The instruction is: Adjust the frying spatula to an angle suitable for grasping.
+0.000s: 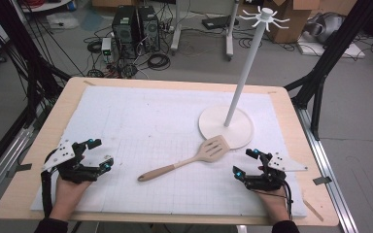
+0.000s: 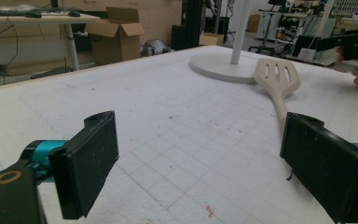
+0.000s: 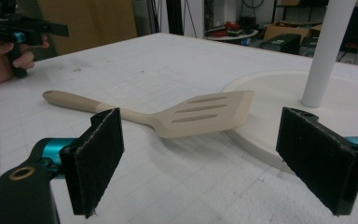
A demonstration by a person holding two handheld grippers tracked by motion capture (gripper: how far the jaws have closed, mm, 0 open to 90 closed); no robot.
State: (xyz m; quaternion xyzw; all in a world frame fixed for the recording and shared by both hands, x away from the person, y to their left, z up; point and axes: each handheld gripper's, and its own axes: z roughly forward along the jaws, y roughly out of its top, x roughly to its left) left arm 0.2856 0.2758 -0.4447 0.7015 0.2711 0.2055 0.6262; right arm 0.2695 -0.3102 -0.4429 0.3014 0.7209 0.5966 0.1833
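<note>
A beige slotted spatula (image 1: 189, 160) lies on the white mat, its blade resting on the edge of a white stand's round base (image 1: 233, 132). The stand's pole (image 1: 245, 68) rises to a ring of hooks at its top. My left gripper (image 1: 100, 155) rests open at the mat's front left, well clear of the spatula handle. At the front right my right gripper (image 1: 245, 162) is open too, just right of the blade. The spatula (image 3: 168, 114) lies ahead of the right jaws, and the spatula (image 2: 277, 81) sits far off in the left gripper view.
The white gridded mat (image 1: 145, 116) covers a wooden table (image 1: 58, 111). Beyond the table stand computer towers (image 1: 135, 29), cables, cardboard boxes (image 1: 291, 19) and black frame legs (image 1: 320, 73).
</note>
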